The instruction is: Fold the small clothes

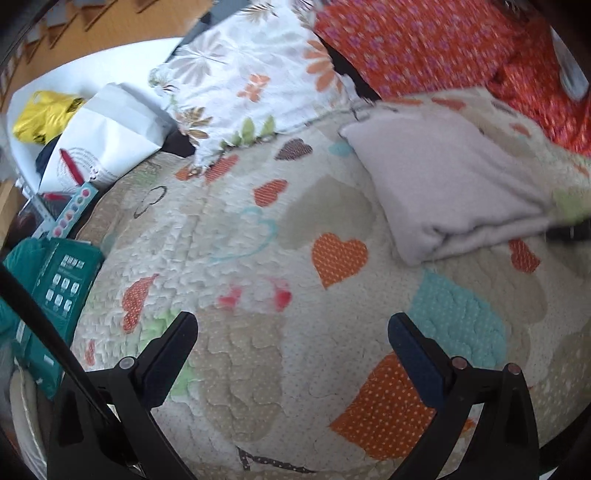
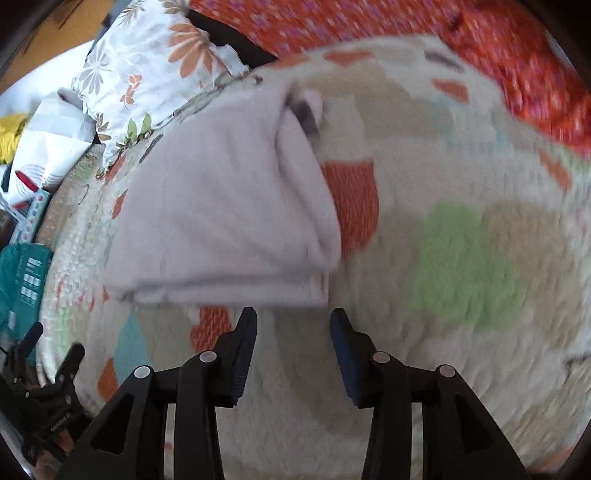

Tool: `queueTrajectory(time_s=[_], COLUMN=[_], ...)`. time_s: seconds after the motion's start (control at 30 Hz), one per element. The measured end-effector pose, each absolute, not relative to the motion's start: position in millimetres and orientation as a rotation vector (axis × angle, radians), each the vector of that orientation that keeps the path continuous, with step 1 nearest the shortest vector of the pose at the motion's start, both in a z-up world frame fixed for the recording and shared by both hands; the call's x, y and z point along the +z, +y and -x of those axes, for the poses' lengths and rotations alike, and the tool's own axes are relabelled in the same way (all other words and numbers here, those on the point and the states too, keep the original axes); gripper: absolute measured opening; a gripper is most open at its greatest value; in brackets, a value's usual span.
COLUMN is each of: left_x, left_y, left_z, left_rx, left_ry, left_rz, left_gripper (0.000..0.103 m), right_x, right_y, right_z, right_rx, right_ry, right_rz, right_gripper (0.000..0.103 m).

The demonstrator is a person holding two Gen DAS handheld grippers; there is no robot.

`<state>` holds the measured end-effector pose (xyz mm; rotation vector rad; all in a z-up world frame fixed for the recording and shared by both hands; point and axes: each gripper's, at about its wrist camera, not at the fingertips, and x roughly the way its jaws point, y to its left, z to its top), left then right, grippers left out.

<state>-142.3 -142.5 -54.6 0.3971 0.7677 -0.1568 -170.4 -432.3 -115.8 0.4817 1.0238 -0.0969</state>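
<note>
- Left wrist view, bottom of frame: left gripper (image 1: 291, 332) with fingers spread wide, nothing between them; only bare quilt (image 1: 258, 387) in the gap.
- Right wrist view, bottom centre: right gripper (image 2: 293, 326) with fingers parted by a moderate gap, holding nothing; tips sit just short of the garment's near edge.
- Right wrist view, lower left corner: a black clamp-like device (image 2: 40, 384), presumably the other gripper; its finger state cannot be told from here.
- Pale lilac garment (image 2: 221, 206) lies folded on the quilt (image 2: 461, 332), centre-left in the right view; layered edges visible along its near side and right side. This view is motion-blurred.
- Same folded garment (image 1: 450, 184) in the left view: right of centre, well beyond the left fingertips, not touched by them.
- Left edge of left view: teal box (image 1: 59, 280) beside the quilt, white paper bag (image 1: 107, 136) above it, yellow bag (image 1: 44, 114) at upper left.
- Farther back: white floral pillow (image 1: 251, 74) at top centre, touching the quilt's far edge.
- Farthest, upper right: red patterned fabric (image 1: 424, 40), also across the top of the right view (image 2: 332, 26).
</note>
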Motion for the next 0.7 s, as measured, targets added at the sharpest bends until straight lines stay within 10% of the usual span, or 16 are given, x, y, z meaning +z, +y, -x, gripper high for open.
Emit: queueTrajectory(time_s=[0.7], left_x=[-56.4], left_y=[-186.1], left_z=[125.5], left_rx=[-0.217], left_ry=[0.818], left_rz=[-0.347], left_gripper=[0.103], right_x=[-113.6], right_y=[-425.1], right_z=[142.2], right_rx=[-0.114], right_ry=[0.985], right_rz=[-0.355], right_gripper=[0.047])
